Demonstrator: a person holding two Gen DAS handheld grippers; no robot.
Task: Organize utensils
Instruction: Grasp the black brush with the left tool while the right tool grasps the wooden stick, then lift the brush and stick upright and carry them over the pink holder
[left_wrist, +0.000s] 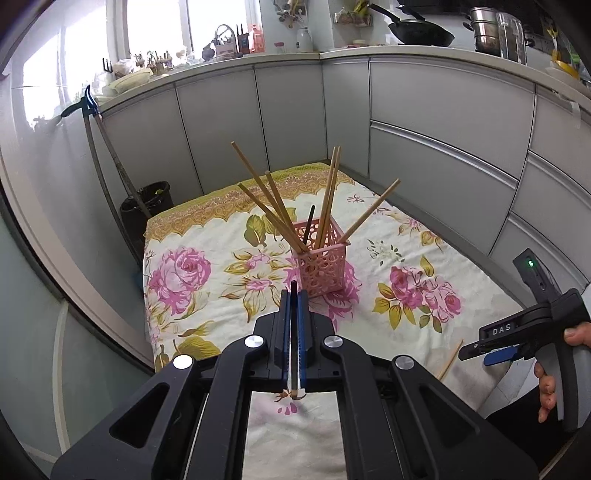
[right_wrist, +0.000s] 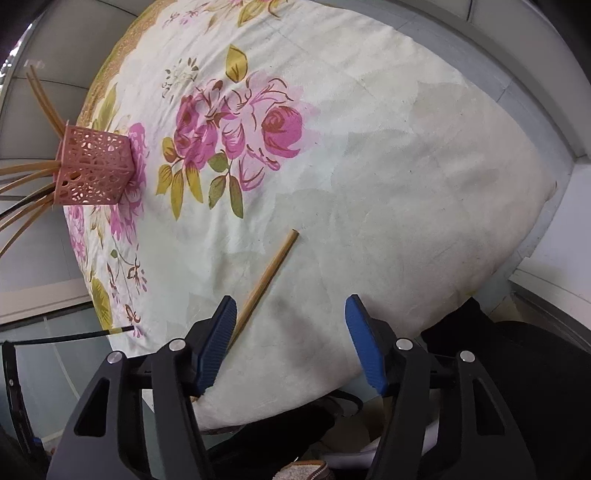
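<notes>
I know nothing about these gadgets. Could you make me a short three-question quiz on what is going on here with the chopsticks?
1. True or false: the pink holder stands upright on the floral cloth.
2. What does the left gripper hold?
3. The wooden chopstick lies: A) in the holder, B) flat on the cloth, ahead of the right gripper, C) on the floor.

Key: 1 true. 2 a dark chopstick, clamped between its closed jaws. 3 B; the right gripper's jaws are apart, not gripping it.
</notes>
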